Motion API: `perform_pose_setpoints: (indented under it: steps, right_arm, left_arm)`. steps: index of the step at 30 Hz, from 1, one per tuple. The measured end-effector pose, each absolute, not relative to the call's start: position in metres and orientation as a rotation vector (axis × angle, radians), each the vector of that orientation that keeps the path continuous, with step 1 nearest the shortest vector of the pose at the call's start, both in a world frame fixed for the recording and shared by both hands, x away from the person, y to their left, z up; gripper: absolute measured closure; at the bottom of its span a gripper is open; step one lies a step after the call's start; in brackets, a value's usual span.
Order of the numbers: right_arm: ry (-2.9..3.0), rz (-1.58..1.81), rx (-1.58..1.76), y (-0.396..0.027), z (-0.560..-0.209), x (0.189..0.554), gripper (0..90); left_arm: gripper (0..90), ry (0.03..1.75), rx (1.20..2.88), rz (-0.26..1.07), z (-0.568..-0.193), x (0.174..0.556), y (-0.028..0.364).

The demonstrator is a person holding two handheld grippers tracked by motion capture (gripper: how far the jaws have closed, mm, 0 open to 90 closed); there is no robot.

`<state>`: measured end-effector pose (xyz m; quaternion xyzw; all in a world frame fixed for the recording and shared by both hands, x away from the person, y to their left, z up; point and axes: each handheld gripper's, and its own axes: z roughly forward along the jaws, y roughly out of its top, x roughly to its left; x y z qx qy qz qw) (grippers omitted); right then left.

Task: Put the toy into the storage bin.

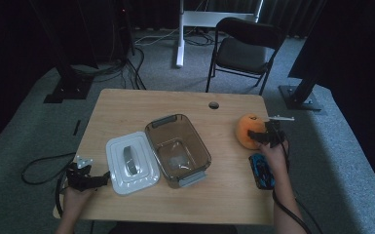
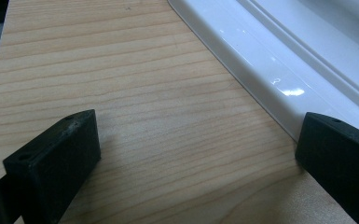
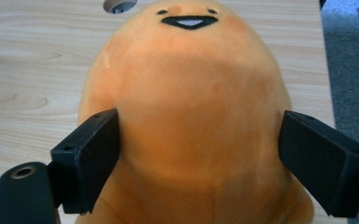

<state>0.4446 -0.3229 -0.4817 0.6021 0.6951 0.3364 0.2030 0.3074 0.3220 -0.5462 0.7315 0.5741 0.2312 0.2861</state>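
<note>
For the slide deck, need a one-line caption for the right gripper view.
Right tongs straddle an orange plush toy on the wooden table, jaws at its sides.

This is looking like a lab or studio set up for recording: dark curtains are hanging around a grey carpeted floor (image 1: 165, 73), and black metal stands on flat bases (image 1: 68, 87) are standing at both sides of a small light wooden table with a cable hole (image 1: 141, 105). A black folding chair (image 1: 243, 51) and the white leg of a height-adjustable desk (image 1: 180, 34) are sitting behind it, with loose black cables (image 1: 131, 68) trailing across the carpet. A person is sitting at the table, holding cabled black handheld grippers.
</note>
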Motion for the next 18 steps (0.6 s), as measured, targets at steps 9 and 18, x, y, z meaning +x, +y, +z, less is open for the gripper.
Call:
perform_pose_setpoints:
  steps: [9, 18]
  right_arm:
    - [1.942, 0.956, 1.686, -0.3223, -0.4898, 0.4425, 13.6]
    - [1.973, 0.981, 1.663, -0.3215, -0.4888, 0.4375, 26.2]
  left_arm:
    - [0.2, 1.535, 1.956, 0.618, -0.5462, 0.3075, 0.322]
    - [0.2, 1.535, 1.956, 0.618, -0.5462, 0.3075, 0.322]
